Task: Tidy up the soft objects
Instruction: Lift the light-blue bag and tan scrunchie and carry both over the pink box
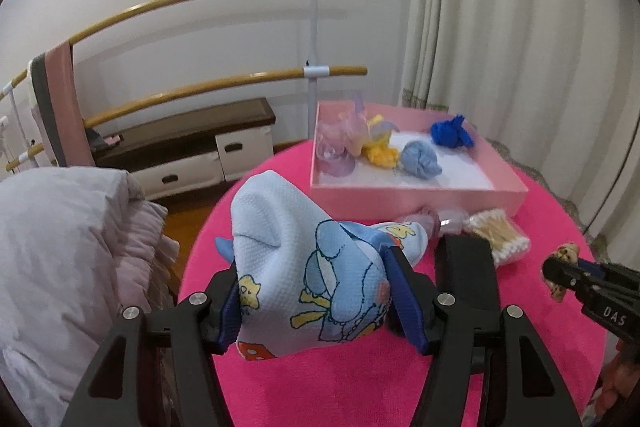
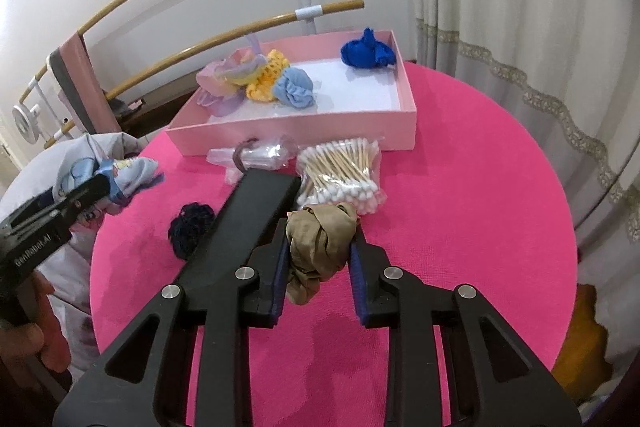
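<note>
My left gripper [image 1: 308, 283] is shut on a light blue cartoon-print cloth [image 1: 304, 267] and holds it above the round pink table [image 1: 340, 383]. It also shows in the right wrist view [image 2: 108, 183] at the table's left edge. My right gripper [image 2: 320, 251] is shut on a knotted tan stocking [image 2: 320, 243] and holds it over the table's middle; in the left wrist view [image 1: 560, 267] the gripper shows at the right. A pink box [image 2: 300, 131] at the back holds a dark blue sock ball [image 2: 366, 53], a light blue one [image 2: 296, 89], a yellow one [image 2: 266, 75] and pastel scrunchies [image 2: 224, 79].
A bag of cotton swabs [image 2: 340, 175] and a small clear bag [image 2: 256, 157] lie before the box. A dark navy knit piece [image 2: 190, 229] lies left of my right gripper. A grey quilt [image 1: 52, 259] lies left of the table; curtains hang at right.
</note>
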